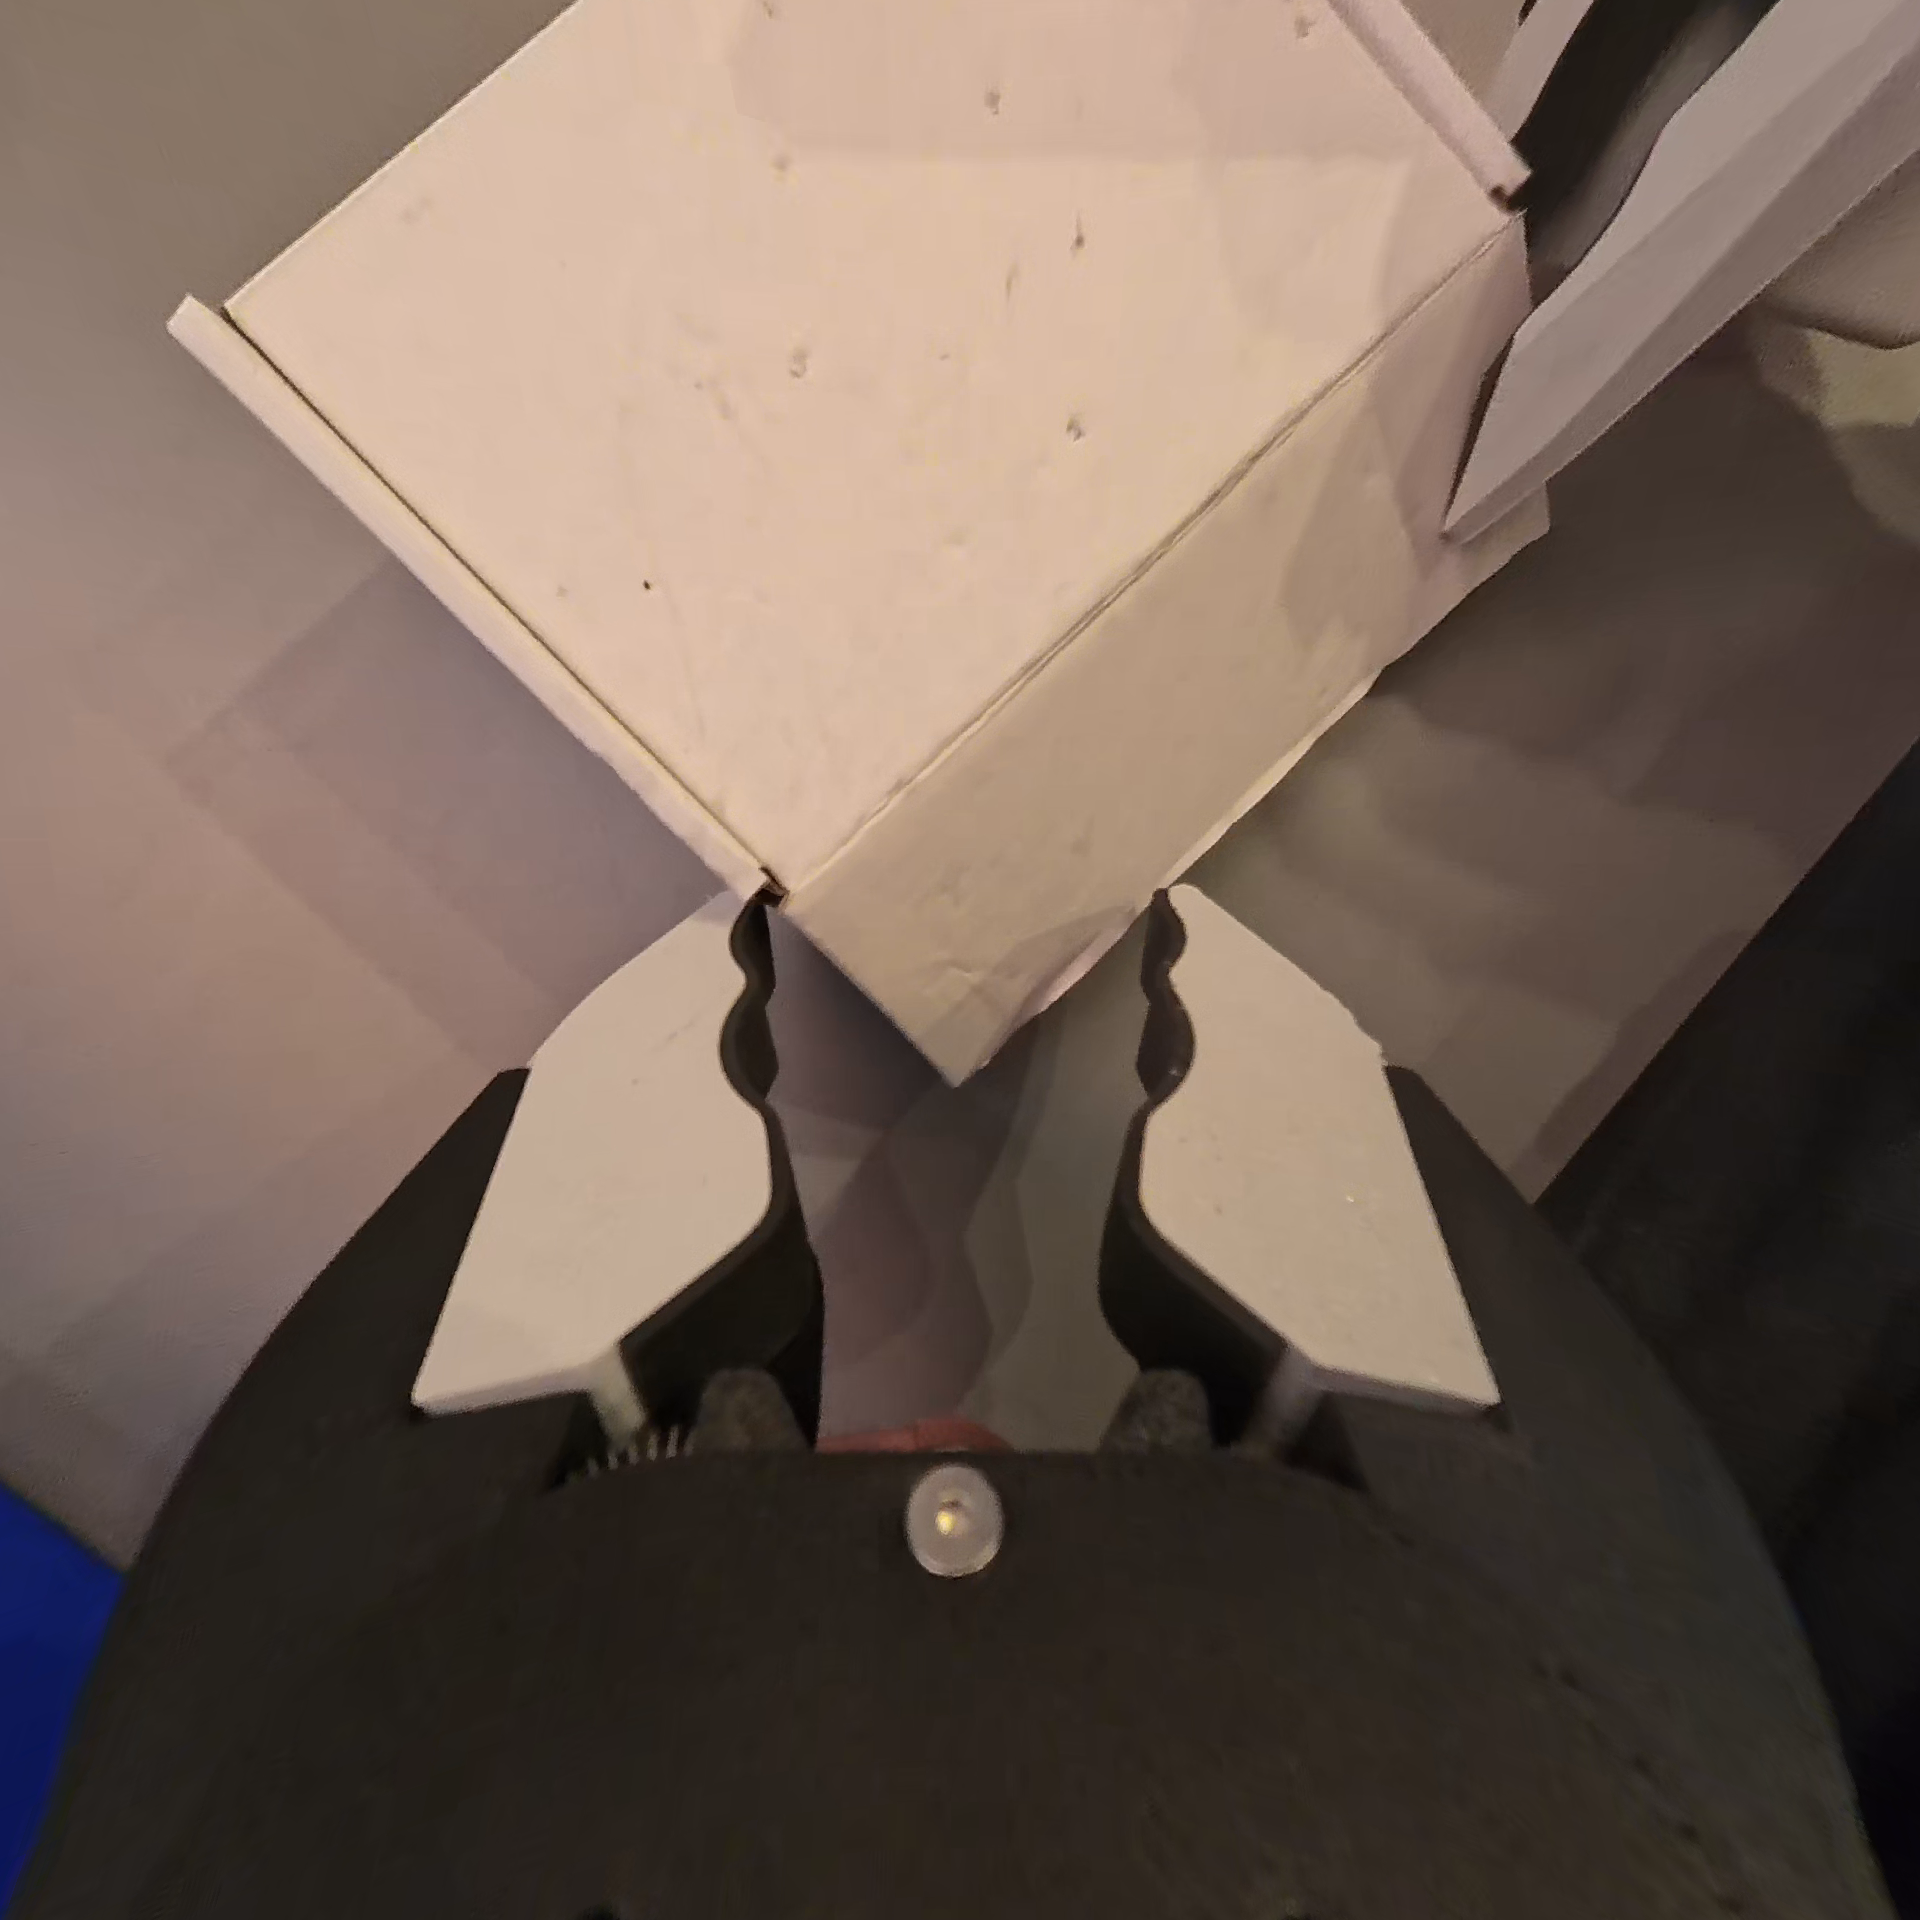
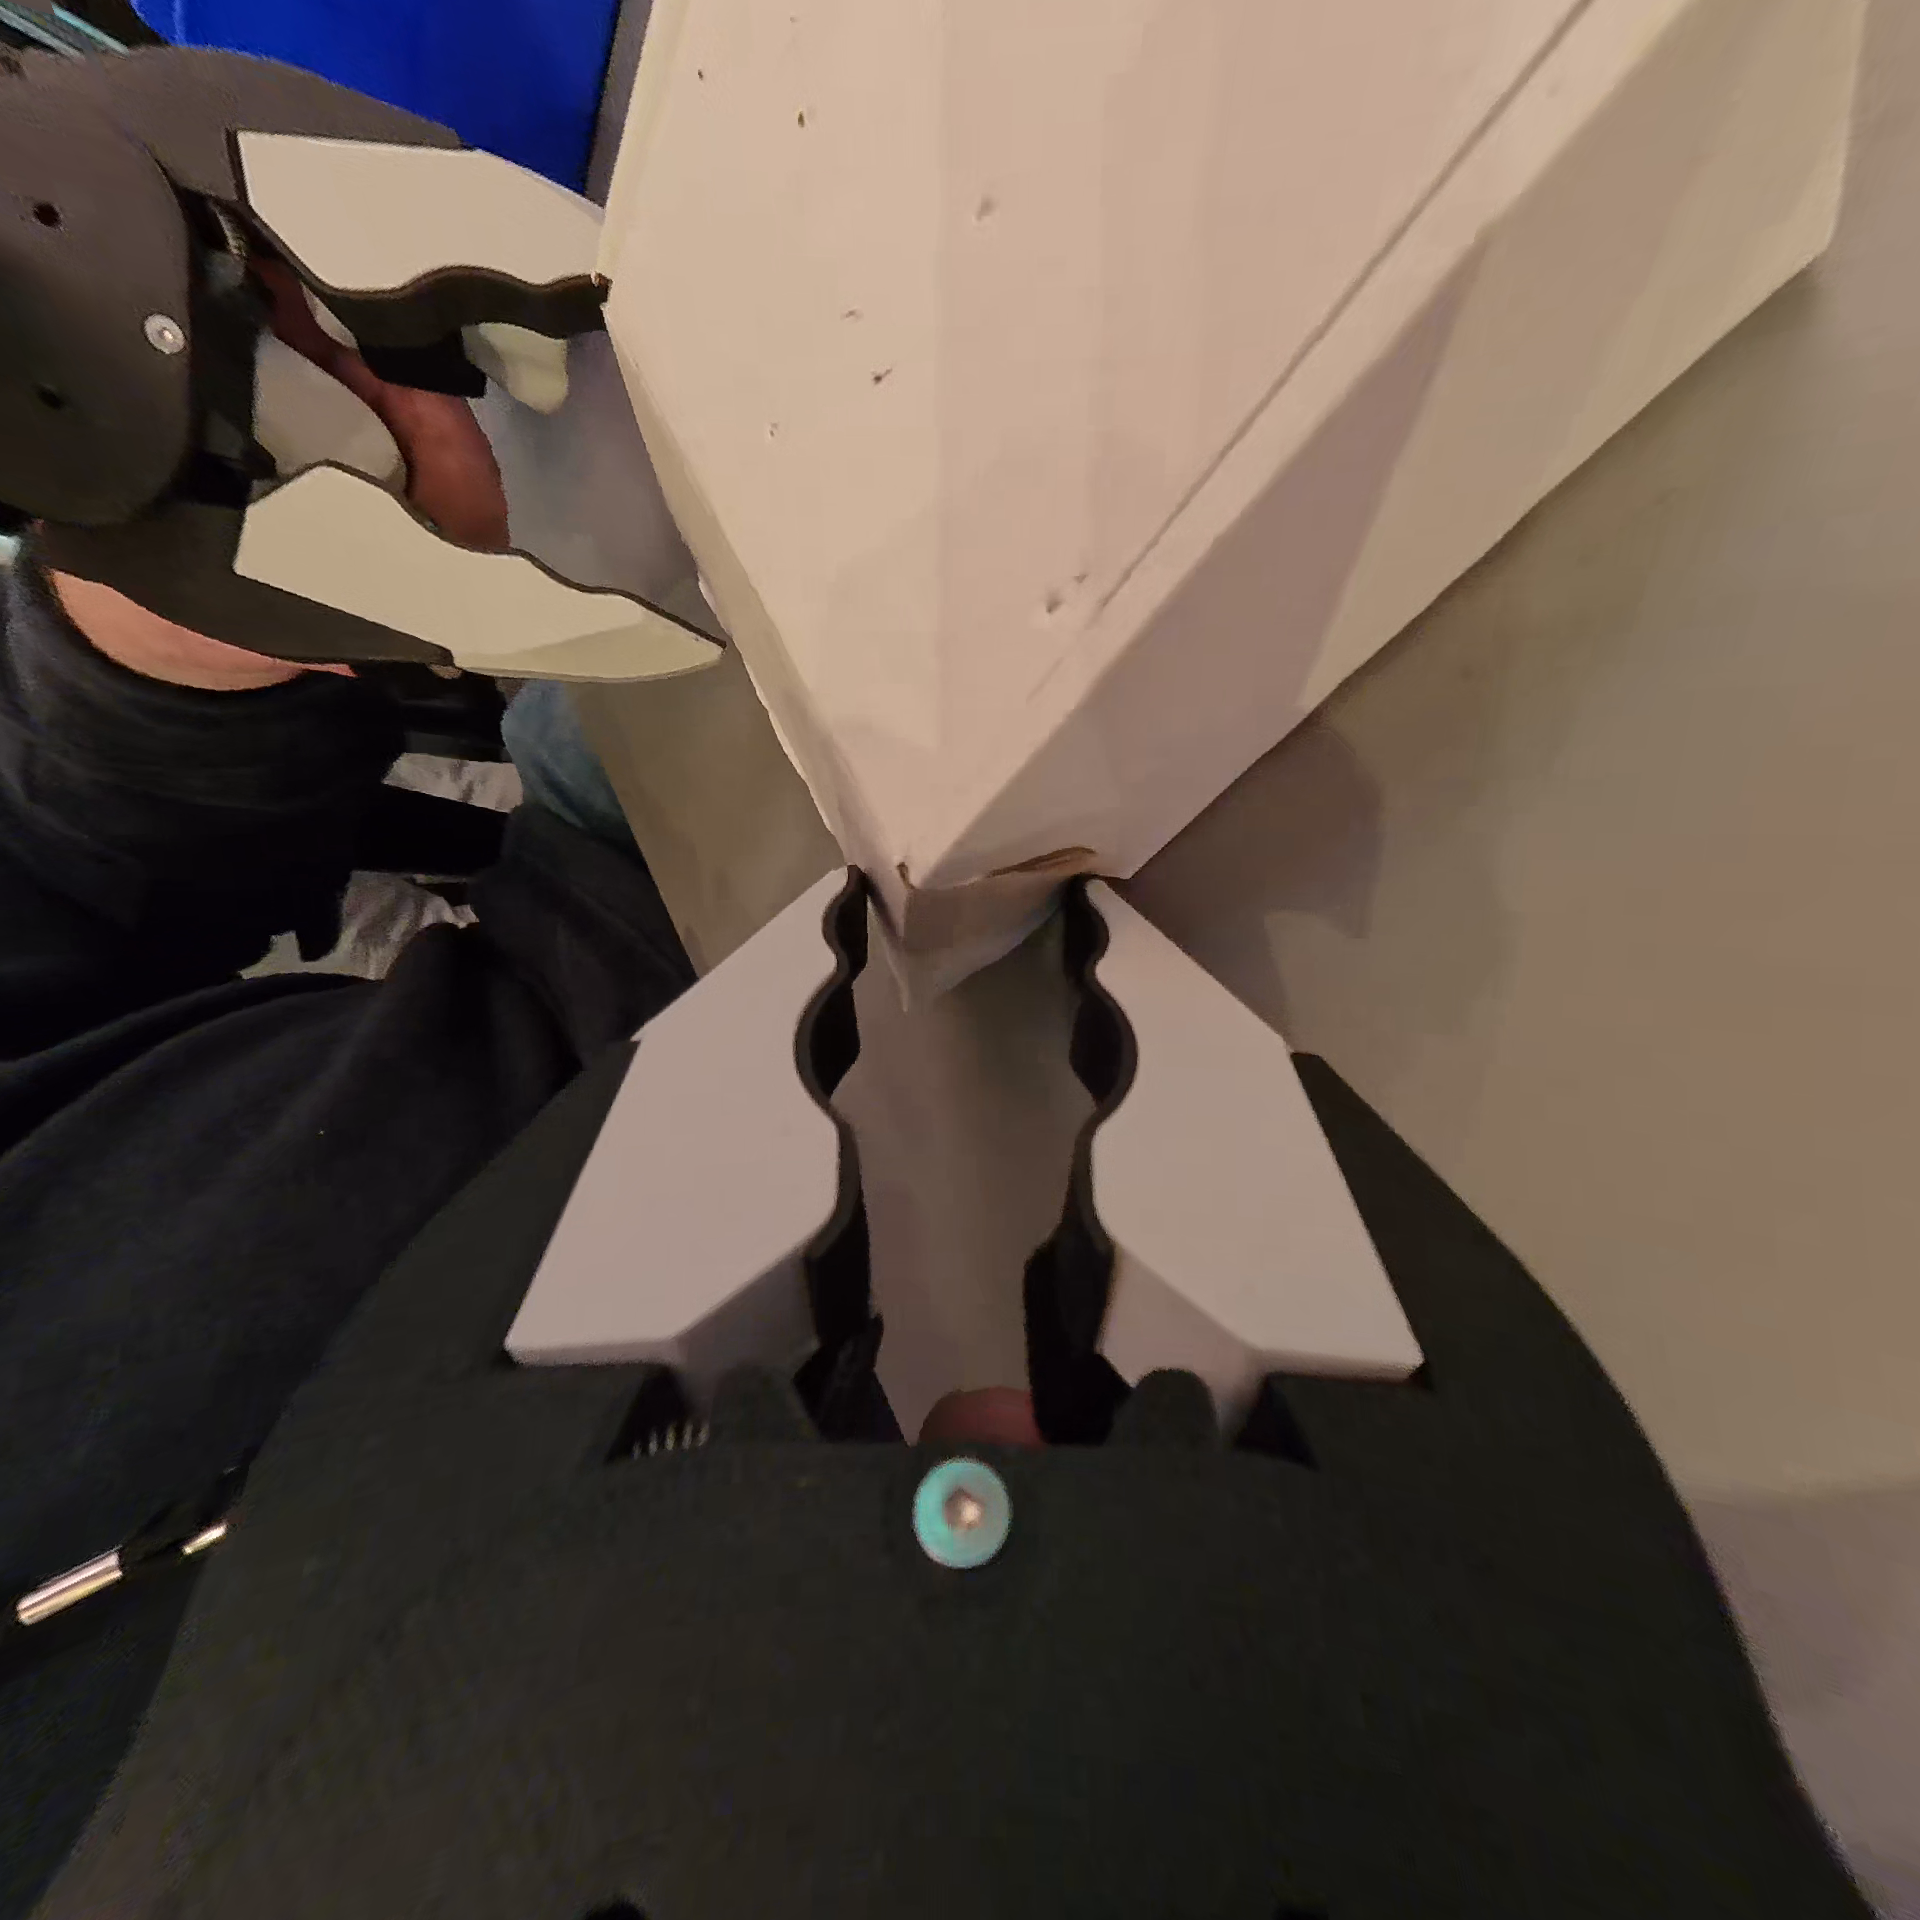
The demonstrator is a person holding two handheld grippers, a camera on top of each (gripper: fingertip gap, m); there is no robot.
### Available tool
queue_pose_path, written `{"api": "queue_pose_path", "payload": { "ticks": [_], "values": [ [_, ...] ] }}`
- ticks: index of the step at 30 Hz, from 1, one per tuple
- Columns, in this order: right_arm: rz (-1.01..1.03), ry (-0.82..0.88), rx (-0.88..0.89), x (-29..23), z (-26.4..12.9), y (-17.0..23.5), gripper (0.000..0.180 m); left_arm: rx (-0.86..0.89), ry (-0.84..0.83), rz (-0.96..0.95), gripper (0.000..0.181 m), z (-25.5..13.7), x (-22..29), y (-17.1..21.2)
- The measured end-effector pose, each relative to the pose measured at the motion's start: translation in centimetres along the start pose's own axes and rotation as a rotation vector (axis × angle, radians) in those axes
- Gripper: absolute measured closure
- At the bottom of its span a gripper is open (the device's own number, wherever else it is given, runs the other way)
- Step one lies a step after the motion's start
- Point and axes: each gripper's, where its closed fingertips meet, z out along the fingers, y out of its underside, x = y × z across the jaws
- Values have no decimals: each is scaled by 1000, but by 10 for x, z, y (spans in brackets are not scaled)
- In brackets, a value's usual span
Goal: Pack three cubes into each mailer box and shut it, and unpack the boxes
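One white mailer box (image 1: 831, 436), lid closed, is seen on the grey table (image 1: 187, 935), turned diagonally so that one corner points between the fingers of the left gripper (image 1: 956, 914). That gripper's jaws are spread wide, with nothing held; the corner sits in the gap. At the opposite corner, the right gripper (image 2: 971, 894) is set at a narrow gap, its fingertips against the frayed corner flap; whether the flap is pinched cannot be told. The box's long axis cannot be judged.
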Motion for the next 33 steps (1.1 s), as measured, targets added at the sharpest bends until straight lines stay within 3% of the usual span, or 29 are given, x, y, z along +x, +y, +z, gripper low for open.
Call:
{"api": "queue_pose_path", "payload": {
  "ticks": [11, 26, 33],
  "values": [
    [-63, 71, 47, 4, -2, -1, 143, -3, 24, -7, 117, -1, 2, 2],
    [280, -257, 190, -9, -7, -6, 149, -12, 23, -19, 115, 1, 5, 0],
    [226, -159, 174, 1, -8, -7, 145, -9, 36, -16, 116, 1, 5, -3]
  ]
}}
